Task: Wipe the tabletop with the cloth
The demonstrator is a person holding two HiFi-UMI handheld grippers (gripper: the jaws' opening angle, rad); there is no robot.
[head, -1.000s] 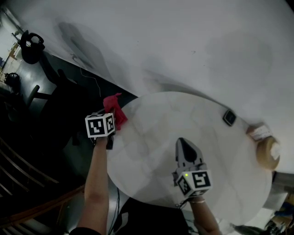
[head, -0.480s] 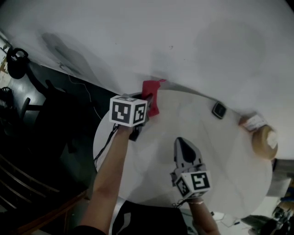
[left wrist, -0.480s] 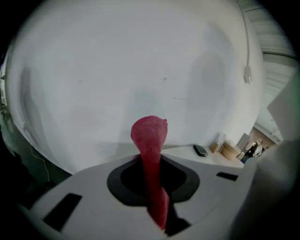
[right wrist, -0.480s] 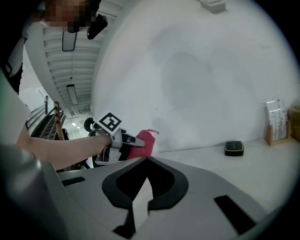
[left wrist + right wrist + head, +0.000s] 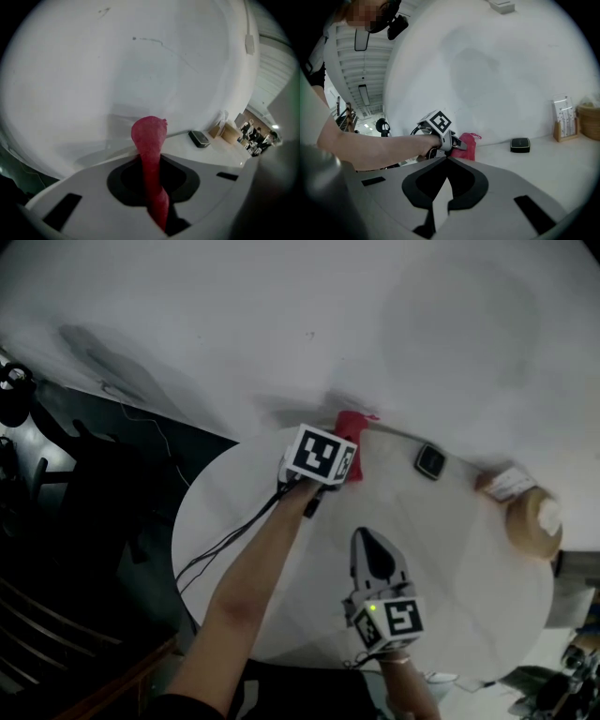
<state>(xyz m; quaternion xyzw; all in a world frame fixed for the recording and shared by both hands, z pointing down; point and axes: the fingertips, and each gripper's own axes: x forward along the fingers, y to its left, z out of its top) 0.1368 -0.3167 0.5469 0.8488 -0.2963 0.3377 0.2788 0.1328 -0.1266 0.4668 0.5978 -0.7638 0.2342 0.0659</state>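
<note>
Over the left part of the round white tabletop, only trailing cables and a bare forearm reaching toward the far edge by the wall. Hard to call far along: no visible smear, crumb or damp track to tell wiped from unwiped, so probably early or mid-pass, with most of the surface seemingly left to cover. Further right, at the far rim, left gripper clamped narrow on the red cloth. Along its own jaws, closed tight on a twisted neck of that cloth, with the bunched end standing up beyond the tips rather than spread flat. Cannot tell whether touching the table there or held just above it. By this reading, would need pressing down and flattening for a proper sweep. Nearer the body and a little right, right gripper hovering over the middle of the table, fingers set together at the tips, nothing between them, touching nothing. Beyond, toward the right edge: a small dark device, then a card stand, then a tan basket, all well apart from the cloth and likely to need wiping around.
</note>
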